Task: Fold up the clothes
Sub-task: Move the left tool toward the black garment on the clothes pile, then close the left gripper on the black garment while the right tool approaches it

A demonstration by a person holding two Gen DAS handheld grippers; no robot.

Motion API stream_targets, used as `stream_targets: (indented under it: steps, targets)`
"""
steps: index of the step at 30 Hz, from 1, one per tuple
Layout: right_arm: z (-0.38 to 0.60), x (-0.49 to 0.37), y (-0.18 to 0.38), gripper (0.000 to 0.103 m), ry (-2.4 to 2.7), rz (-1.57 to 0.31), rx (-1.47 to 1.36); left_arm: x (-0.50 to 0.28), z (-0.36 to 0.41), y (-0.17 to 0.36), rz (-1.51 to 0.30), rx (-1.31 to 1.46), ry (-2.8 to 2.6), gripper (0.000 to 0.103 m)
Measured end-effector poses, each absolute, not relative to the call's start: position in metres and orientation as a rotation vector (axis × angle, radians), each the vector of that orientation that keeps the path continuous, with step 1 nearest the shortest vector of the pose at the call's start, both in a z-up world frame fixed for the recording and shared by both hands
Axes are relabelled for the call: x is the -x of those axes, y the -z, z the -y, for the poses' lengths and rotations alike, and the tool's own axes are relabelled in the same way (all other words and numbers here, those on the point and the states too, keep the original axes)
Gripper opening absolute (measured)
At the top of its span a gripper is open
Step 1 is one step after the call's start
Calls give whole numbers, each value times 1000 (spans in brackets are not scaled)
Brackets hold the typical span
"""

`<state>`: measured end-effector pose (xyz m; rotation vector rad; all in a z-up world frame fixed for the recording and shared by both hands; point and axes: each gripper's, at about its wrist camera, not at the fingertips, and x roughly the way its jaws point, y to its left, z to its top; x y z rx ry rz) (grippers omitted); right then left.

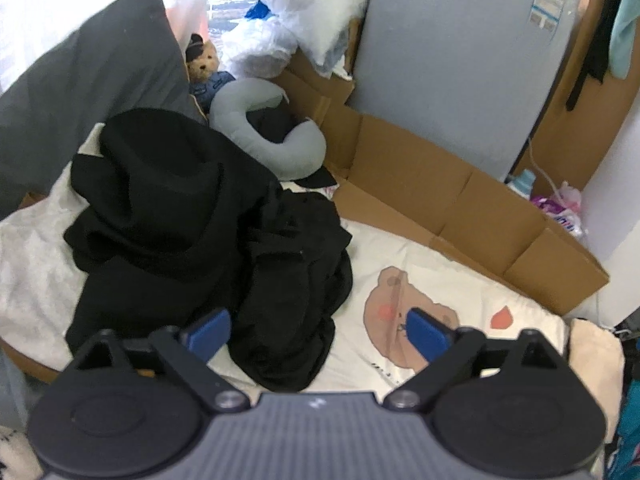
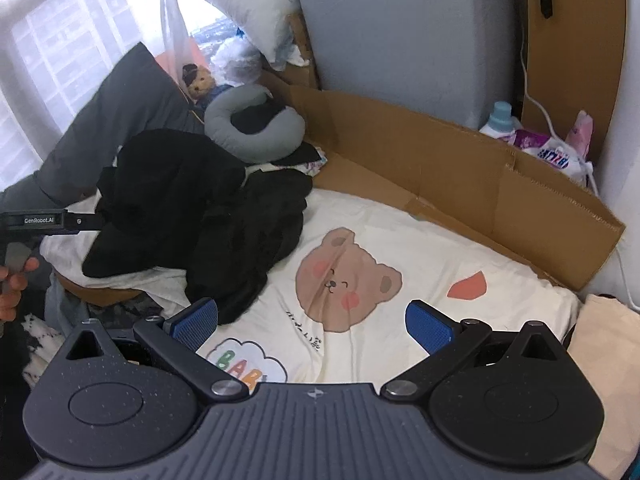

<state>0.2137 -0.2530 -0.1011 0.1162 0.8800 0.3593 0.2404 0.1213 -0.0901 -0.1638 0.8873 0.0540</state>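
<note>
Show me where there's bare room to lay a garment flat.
Bare sheet around the printed bear, bordered by the cardboard and the black clothes pile. Crowded toward the neck pillow and teddy.

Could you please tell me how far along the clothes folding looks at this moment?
Nothing looks folded yet: the black clothes lie in a crumpled heap on the bear-print sheet, with no neat stack in view. In hand: nothing. The left gripper is open just above the heap's near edge, and the right gripper is open over bare sheet. Left: picking out, spreading and folding every garment.
</note>
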Motion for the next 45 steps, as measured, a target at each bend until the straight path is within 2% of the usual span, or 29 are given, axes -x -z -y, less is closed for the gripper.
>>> stream_targets:
  steps: [17,29,45]
  targets:
    - [251,-243,206,103,-382,-882,-120,-265,-131,209,-870,157,-82,99]
    - [237,-230,285,103,-453,-853,-110,-261,-135,294,-855,215,-116,86]
    - [227,-220,330,103,-407,-914,-63,-272,-138,365,-889,235,-175,84]
